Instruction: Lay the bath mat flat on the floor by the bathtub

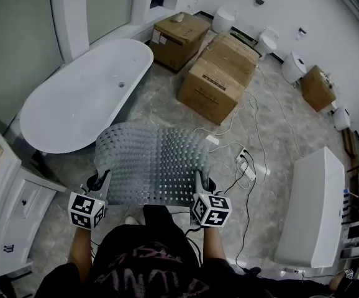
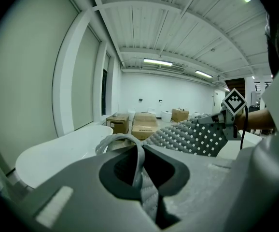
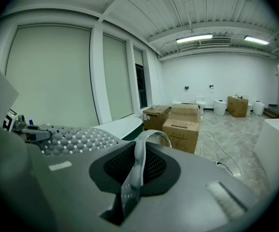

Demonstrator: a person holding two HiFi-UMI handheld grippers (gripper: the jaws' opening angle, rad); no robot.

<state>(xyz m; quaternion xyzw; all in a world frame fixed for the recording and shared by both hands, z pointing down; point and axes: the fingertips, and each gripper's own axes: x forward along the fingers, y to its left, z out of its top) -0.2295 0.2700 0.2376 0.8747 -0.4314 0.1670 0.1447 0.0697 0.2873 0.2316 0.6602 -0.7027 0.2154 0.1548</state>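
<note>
Task midway. My left gripper [image 1: 98, 181] and right gripper [image 1: 204, 182] each clamp a near corner of the mat [image 1: 151, 163], which hangs spread above the floor [image 1: 161, 107] beside the tub [image 1: 83, 98]. Left to do, as I judge: lower, flatten, release.

You're standing on a grey marbled floor [image 1: 164, 107]; cardboard boxes [image 1: 220, 73] sit ahead, toilets [image 1: 293, 67] line the white wall [image 1: 279, 5], cables [image 1: 254, 143] trail across it, and strip lights [image 3: 194, 38] glow overhead.
</note>
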